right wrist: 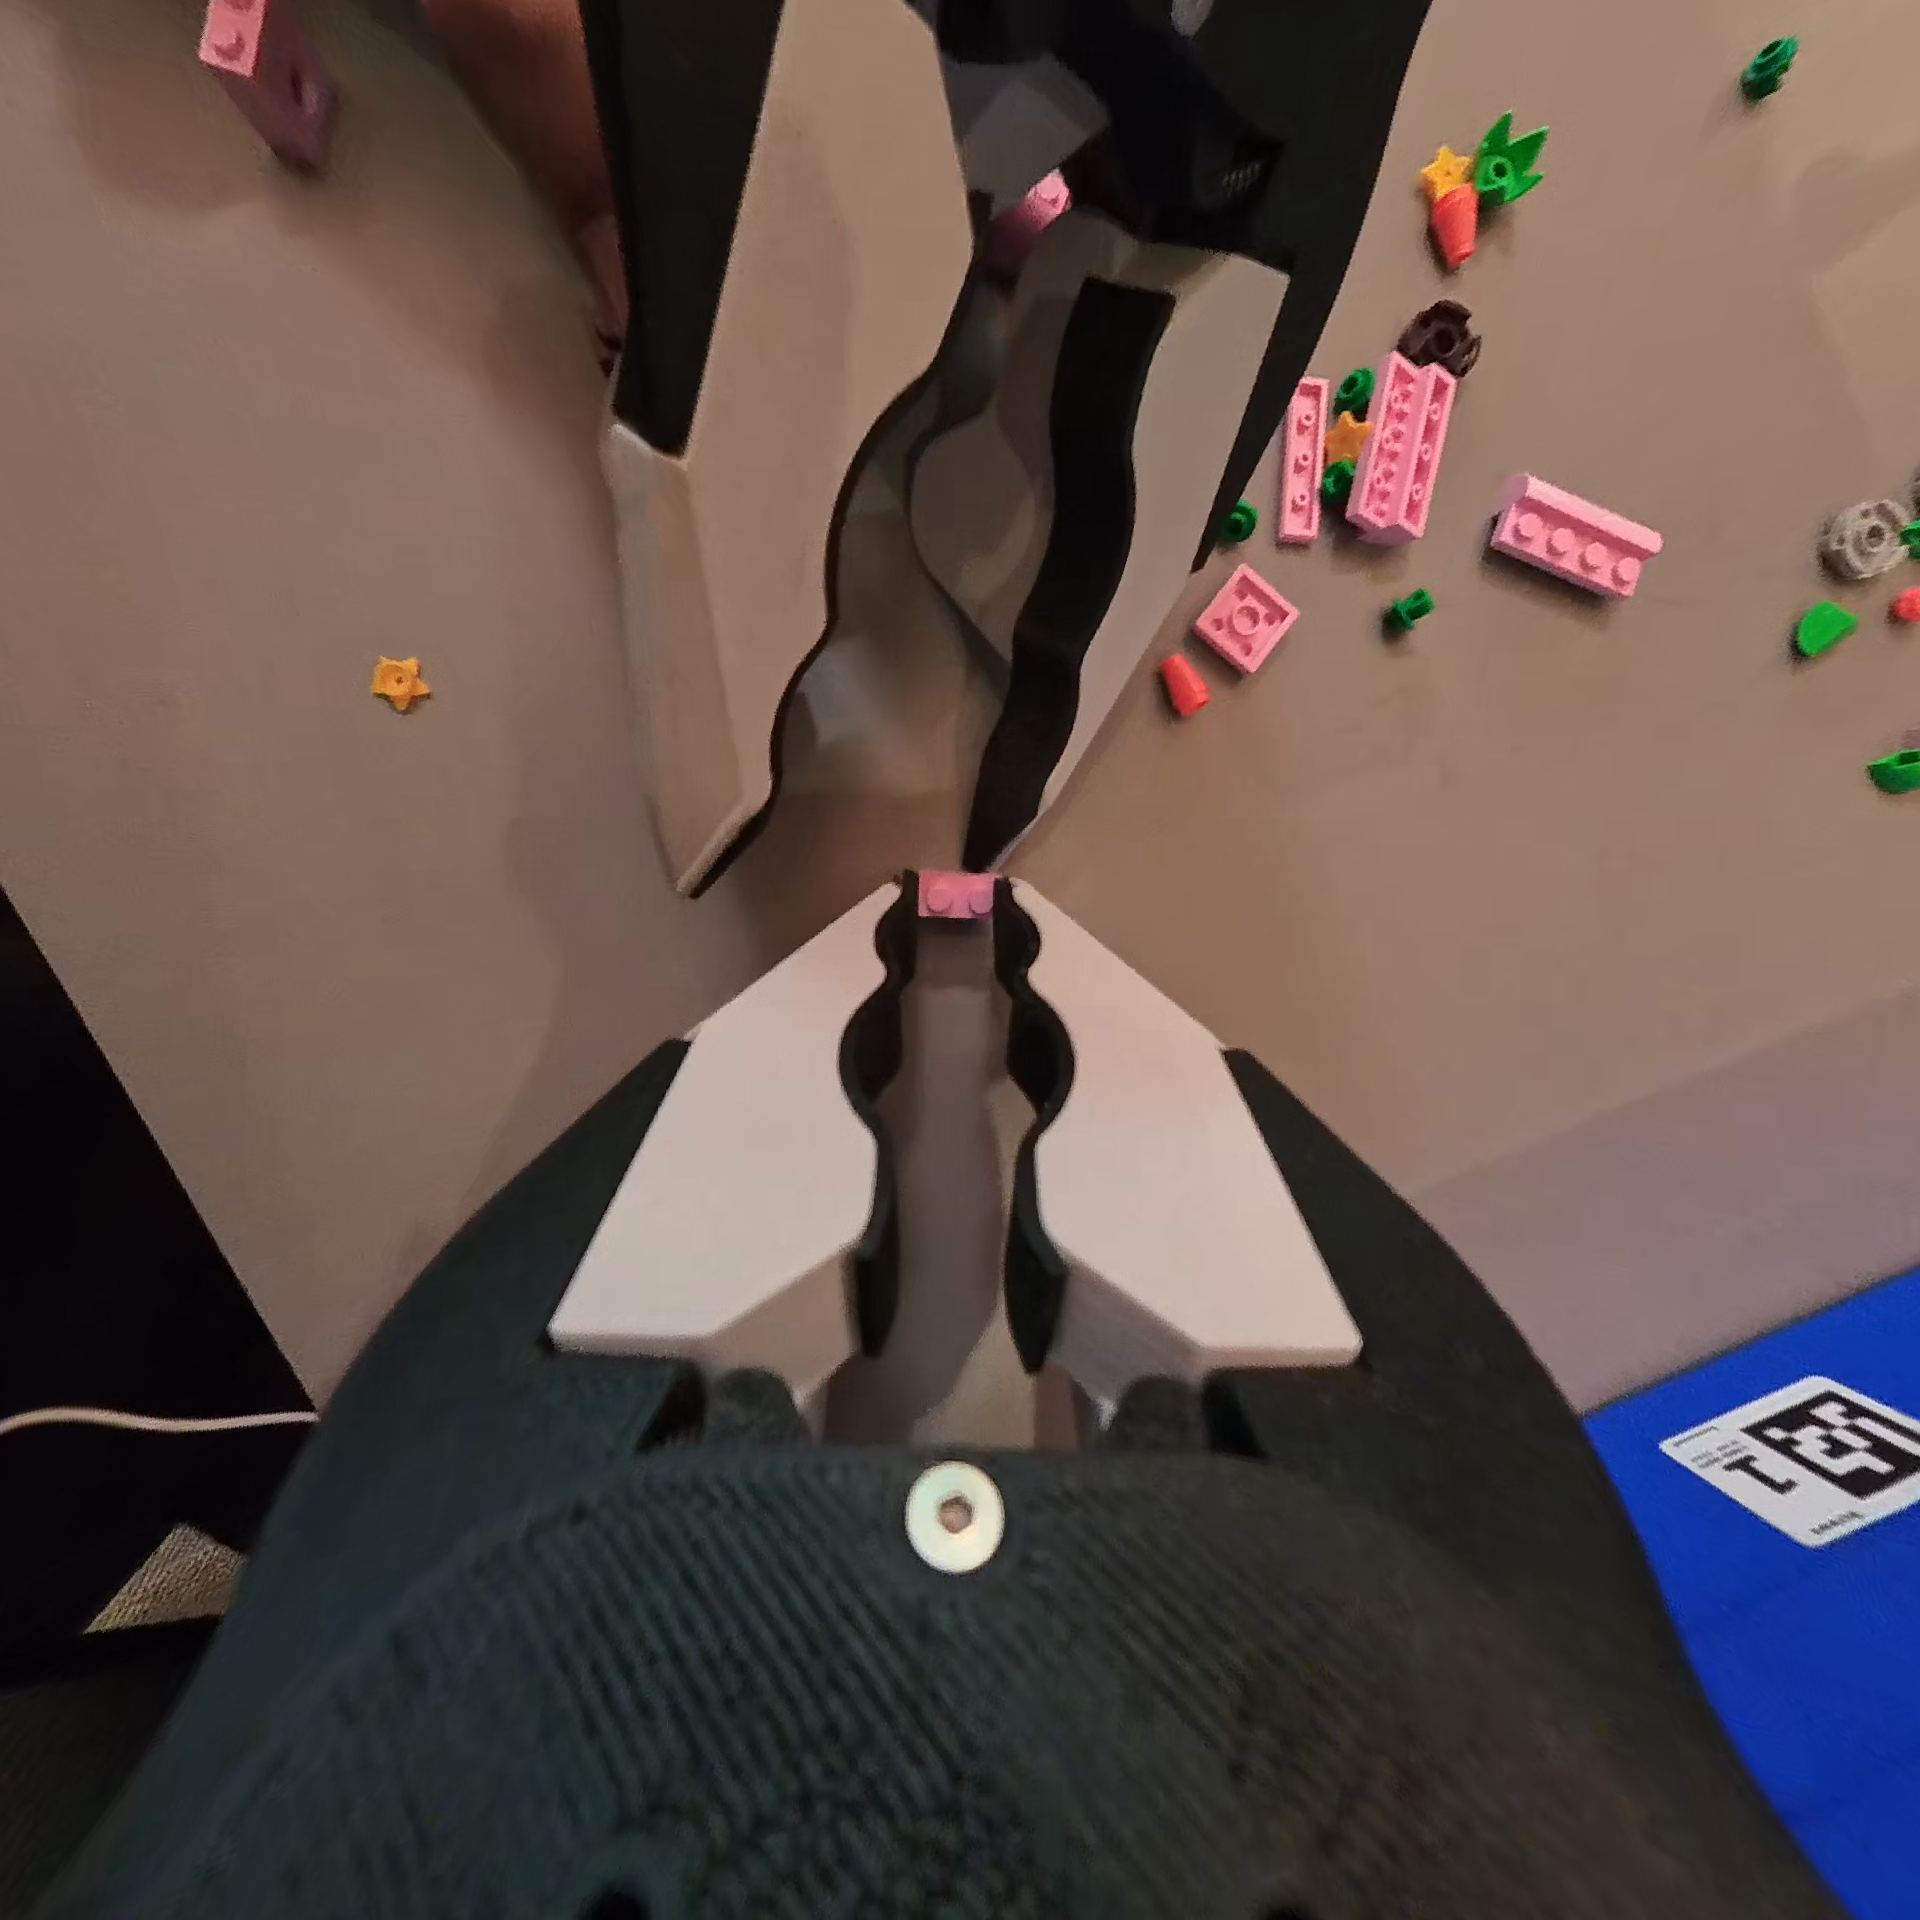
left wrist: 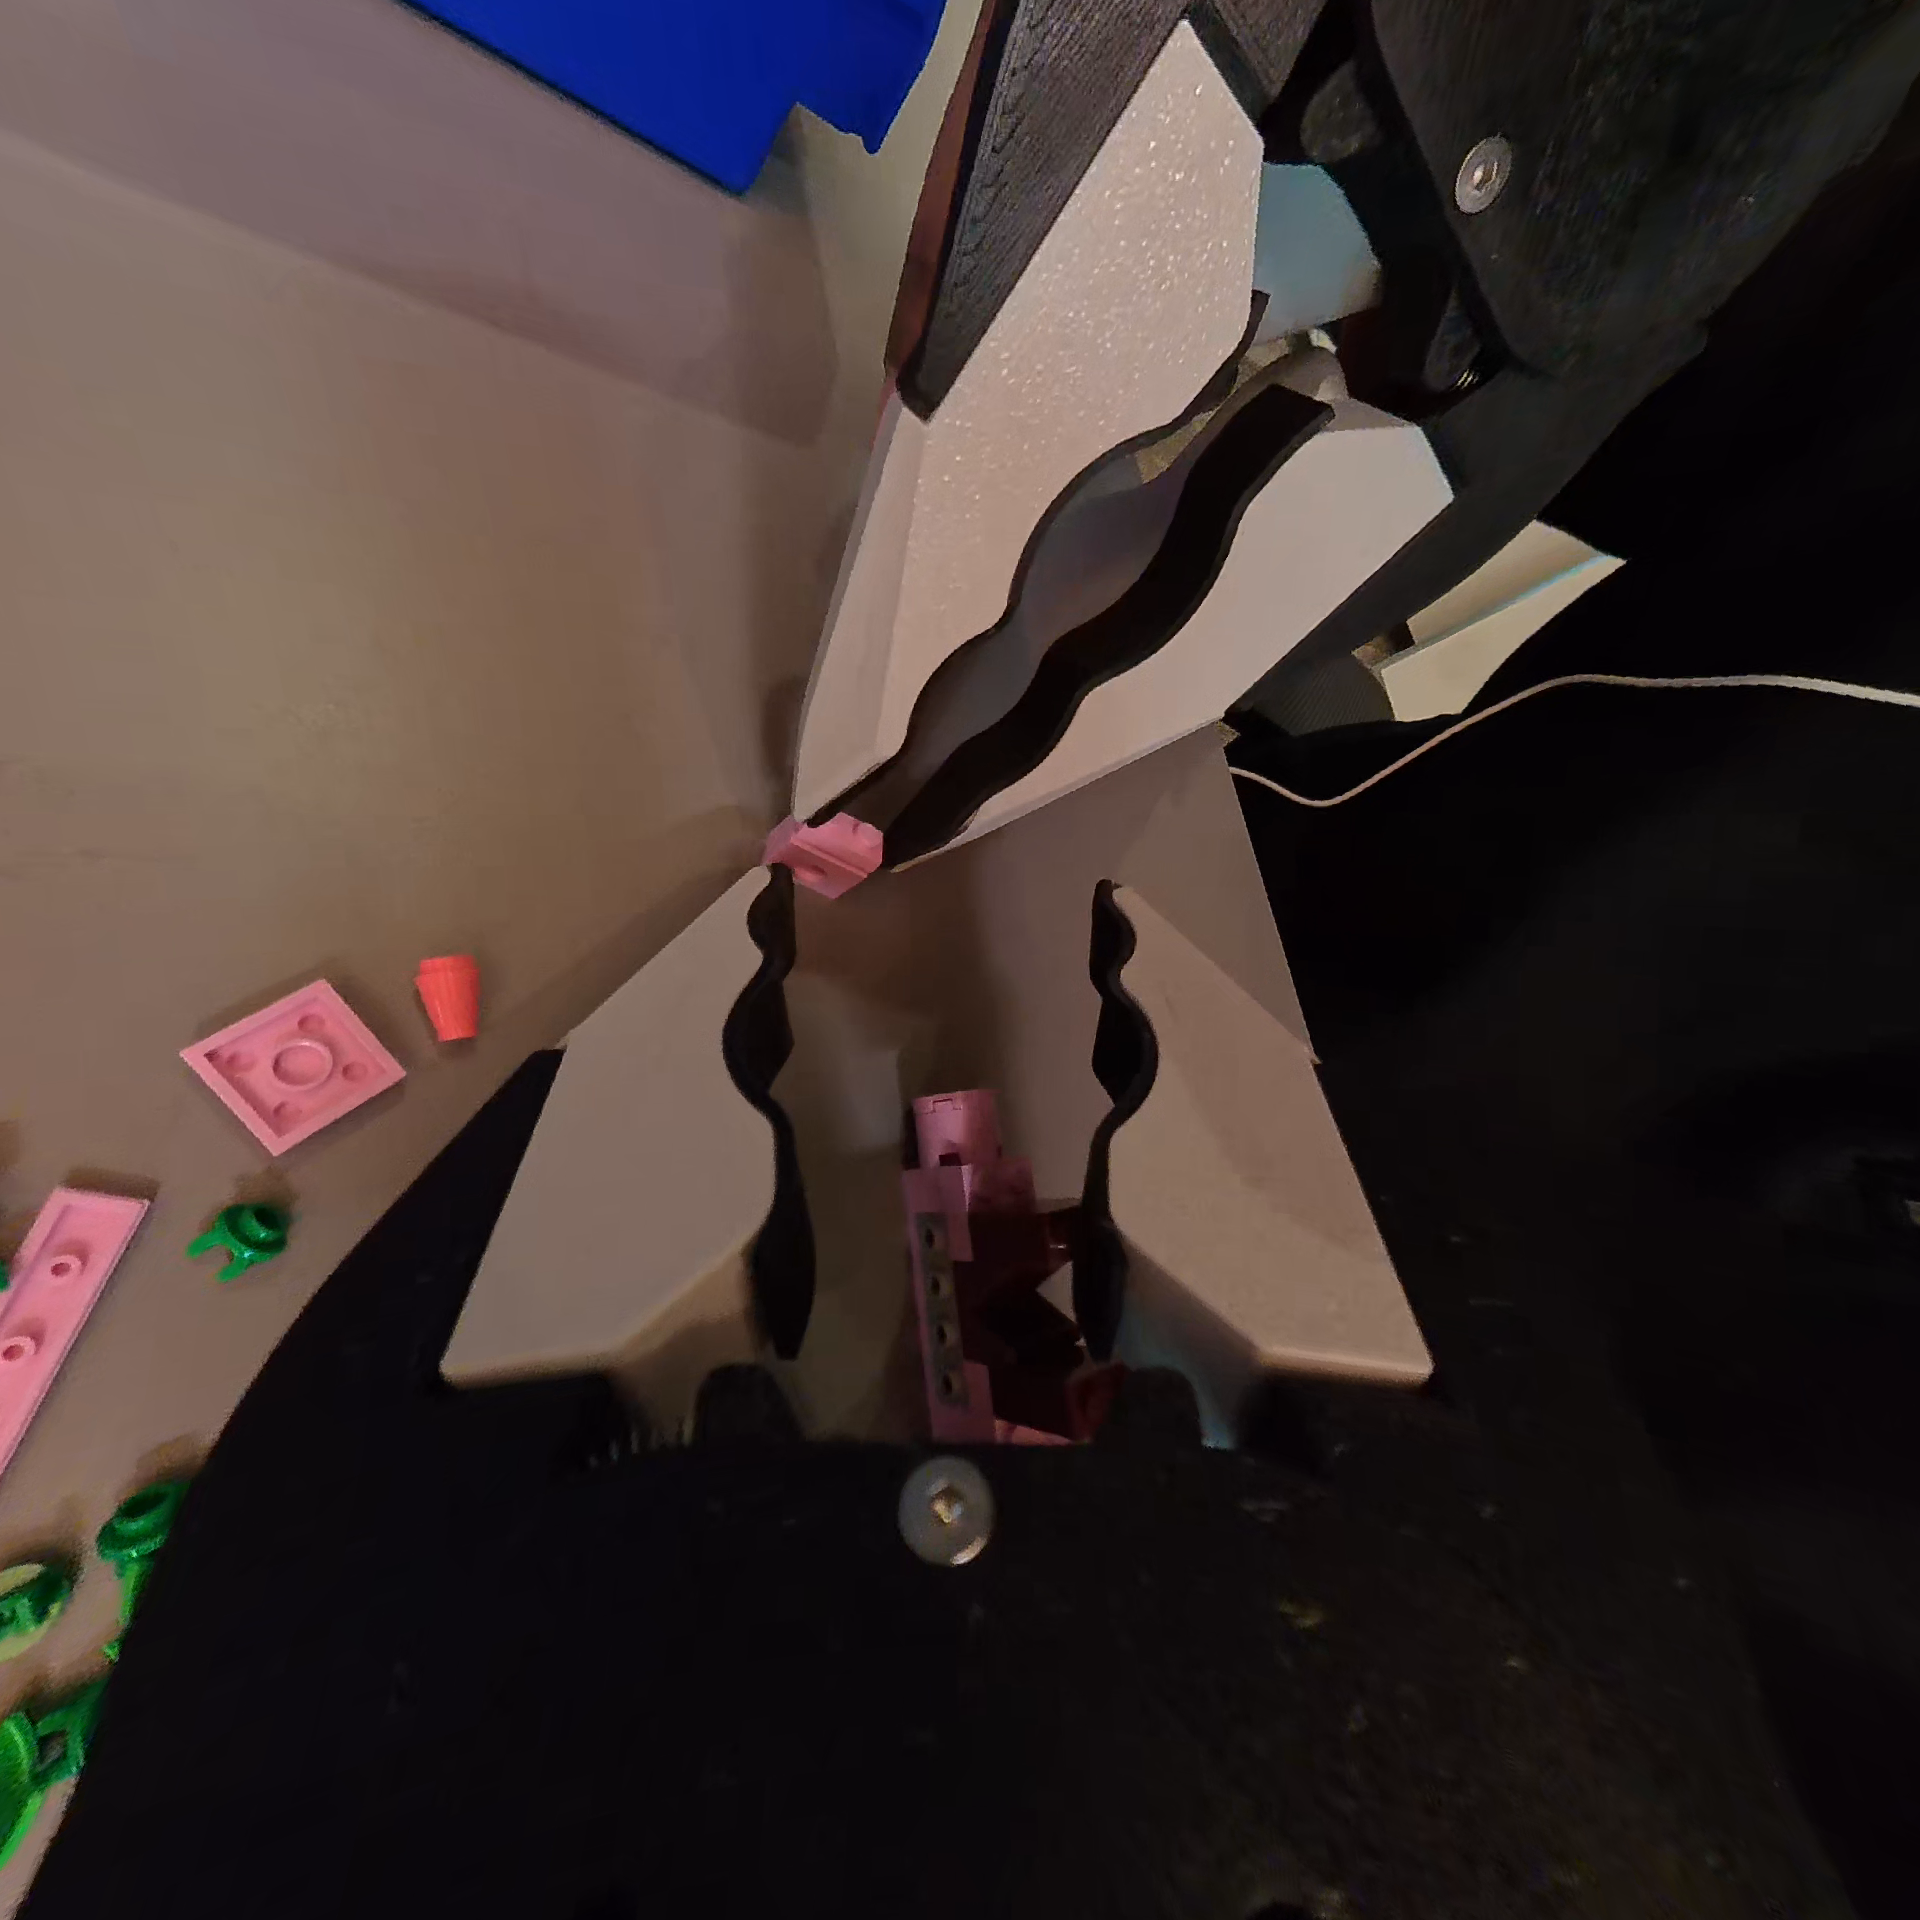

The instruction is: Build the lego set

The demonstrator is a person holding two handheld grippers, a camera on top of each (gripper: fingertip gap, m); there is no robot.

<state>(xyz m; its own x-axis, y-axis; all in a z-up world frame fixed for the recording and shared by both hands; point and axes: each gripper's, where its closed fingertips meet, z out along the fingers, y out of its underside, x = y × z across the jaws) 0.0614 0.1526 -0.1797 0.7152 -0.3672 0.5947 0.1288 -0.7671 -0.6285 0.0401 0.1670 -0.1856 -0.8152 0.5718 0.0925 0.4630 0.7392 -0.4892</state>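
Observation:
My right gripper (right wrist: 954, 885) is shut on a small pink brick (right wrist: 956, 902) at its fingertips. In the left wrist view the right gripper (left wrist: 840, 831) comes in from the upper right, and the brick (left wrist: 826, 854) sits against the tip of my left gripper's left finger (left wrist: 774, 914). My left gripper (left wrist: 940, 894) stands fairly wide, with a pink and dark red assembly (left wrist: 966, 1268) lodged deep between its pads, against the right pad. A pink part of the assembly (right wrist: 1039, 203) shows in the right wrist view, deep in the left gripper (right wrist: 831, 873).
Loose parts lie on the tan table: a pink square plate (right wrist: 1245, 615), a red cone (right wrist: 1184, 686), long pink bricks (right wrist: 1397, 457), green bits (left wrist: 241, 1236), an orange star (right wrist: 400, 683). A blue mat (right wrist: 1714, 1662) with a marker tag lies at lower right. The table edge runs at left.

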